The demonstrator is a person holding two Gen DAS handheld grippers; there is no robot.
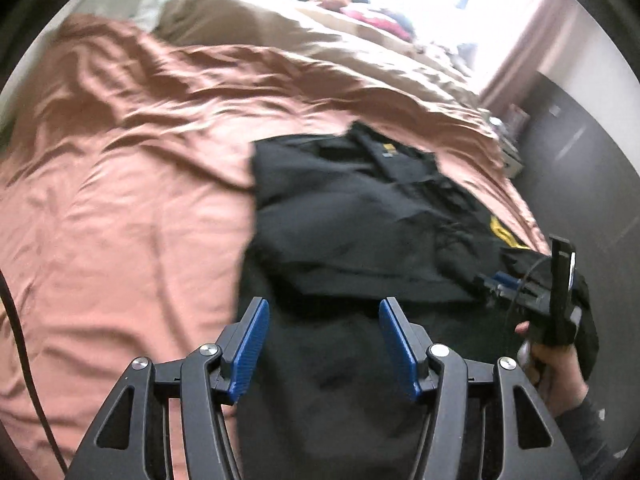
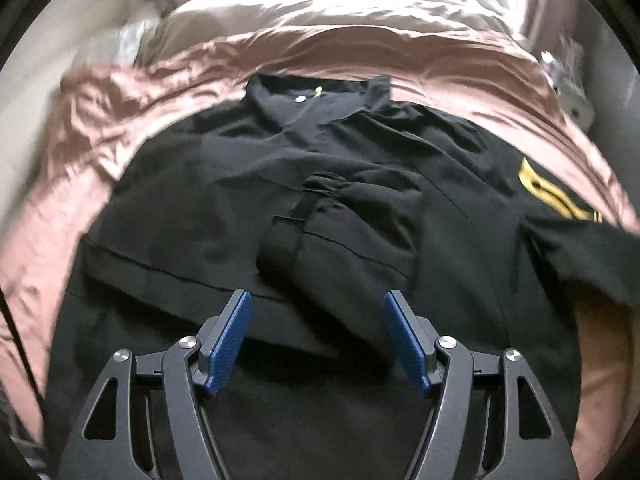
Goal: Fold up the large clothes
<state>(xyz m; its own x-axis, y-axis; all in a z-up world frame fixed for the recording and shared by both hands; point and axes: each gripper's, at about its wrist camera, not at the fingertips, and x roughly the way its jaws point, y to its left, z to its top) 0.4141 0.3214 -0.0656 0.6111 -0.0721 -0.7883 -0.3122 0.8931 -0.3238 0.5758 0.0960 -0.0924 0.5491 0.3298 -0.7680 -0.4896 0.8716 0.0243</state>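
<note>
A large black shirt (image 1: pixel 352 216) with a collar and a yellow patch lies on the pink bed sheet (image 1: pixel 132 200). Its left side is folded in over the middle. My left gripper (image 1: pixel 324 308) is open and empty, just above the shirt's lower part. The right gripper's body shows in the left wrist view (image 1: pixel 556 296), held by a hand at the shirt's right side. In the right wrist view the shirt (image 2: pixel 224 200) fills the middle, with a bunched sleeve (image 2: pixel 352 220) lying on top. My right gripper (image 2: pixel 318 300) is open and empty just above that sleeve.
The pink sheet (image 2: pixel 92 120) is wrinkled around the shirt. A beige duvet (image 1: pixel 328 44) lies at the far end of the bed under a bright window. A dark cabinet (image 1: pixel 580 168) stands right of the bed. A black cable (image 1: pixel 24 344) hangs at the left.
</note>
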